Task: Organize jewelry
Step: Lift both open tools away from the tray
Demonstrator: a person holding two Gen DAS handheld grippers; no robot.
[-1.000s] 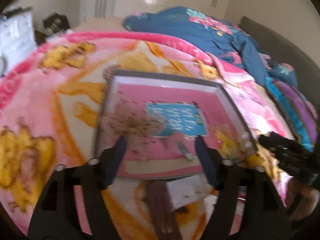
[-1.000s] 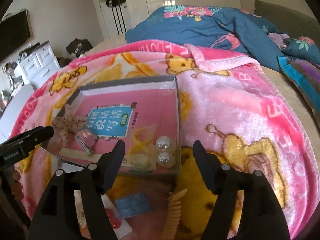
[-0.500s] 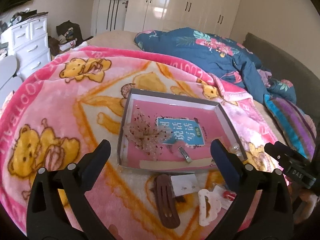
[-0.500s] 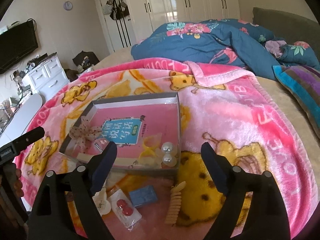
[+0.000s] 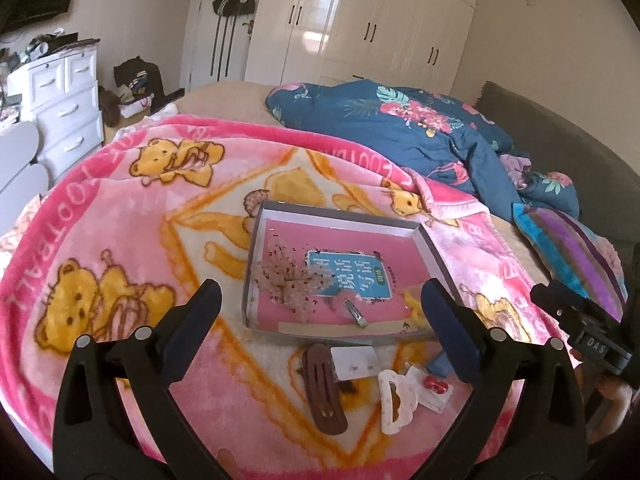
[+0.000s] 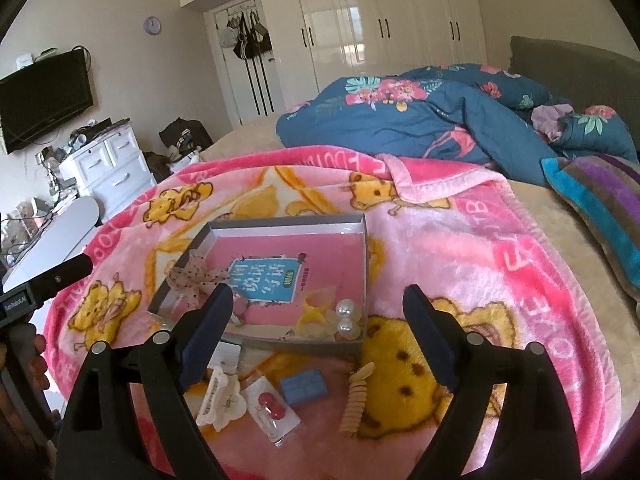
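grippers: I have left gripper (image 5: 318, 300) and right gripper (image 6: 318, 305) spread wide, jaws just opened, nothing between.
brown clip (image 5: 323, 388): just before the tray, looks stiff, light; I'd pinch mid-length.
tray (image 6: 362, 284): holds pearl earrings (image 6: 346, 318), probably slippery.

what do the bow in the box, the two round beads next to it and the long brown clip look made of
Bow: sheer netting, likely tulle or organza; the pink box floor shows through, with dark speckles on it.
Round beads: glossy pearl-like finish with bright highlights, probably plastic or glass imitation pearl.
Brown clip: smooth, matte, slotted; looks like moulded plastic, though painted metal can't be ruled out.
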